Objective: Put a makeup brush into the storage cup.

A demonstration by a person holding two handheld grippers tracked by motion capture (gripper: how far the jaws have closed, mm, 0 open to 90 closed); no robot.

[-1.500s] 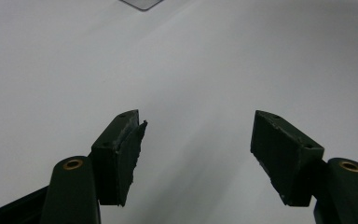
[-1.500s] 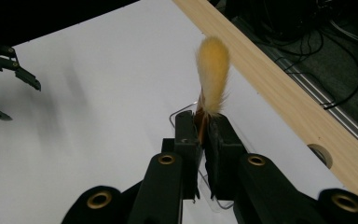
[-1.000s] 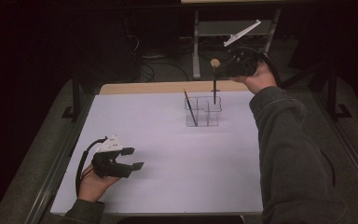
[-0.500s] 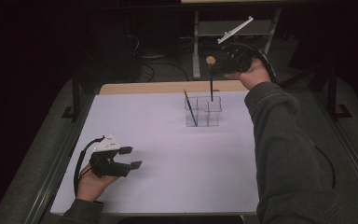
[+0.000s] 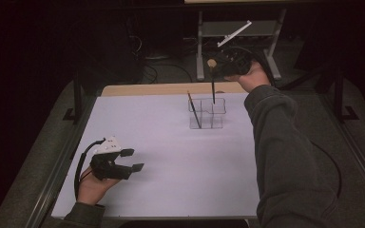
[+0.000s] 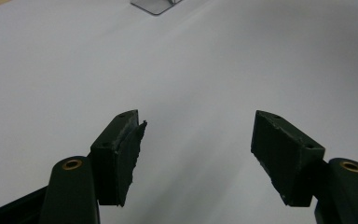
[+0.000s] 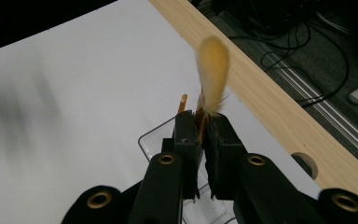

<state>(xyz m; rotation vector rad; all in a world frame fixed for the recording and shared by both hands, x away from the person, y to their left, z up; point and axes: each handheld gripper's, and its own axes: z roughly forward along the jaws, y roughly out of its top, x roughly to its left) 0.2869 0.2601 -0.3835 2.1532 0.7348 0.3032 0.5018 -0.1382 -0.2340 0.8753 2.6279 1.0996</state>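
Right gripper clamped on brush, handle upright, straight below into clear organizer; pencil beside. Left gripper wide open, empty, well apart.

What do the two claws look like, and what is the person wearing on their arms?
Both claws are black. The left claw has two blocky black fingers with brass-coloured rivets, a pale plate on top and a black cable looping behind. The right claw carries a pale flat plate too. The sleeves are dark grey-green.
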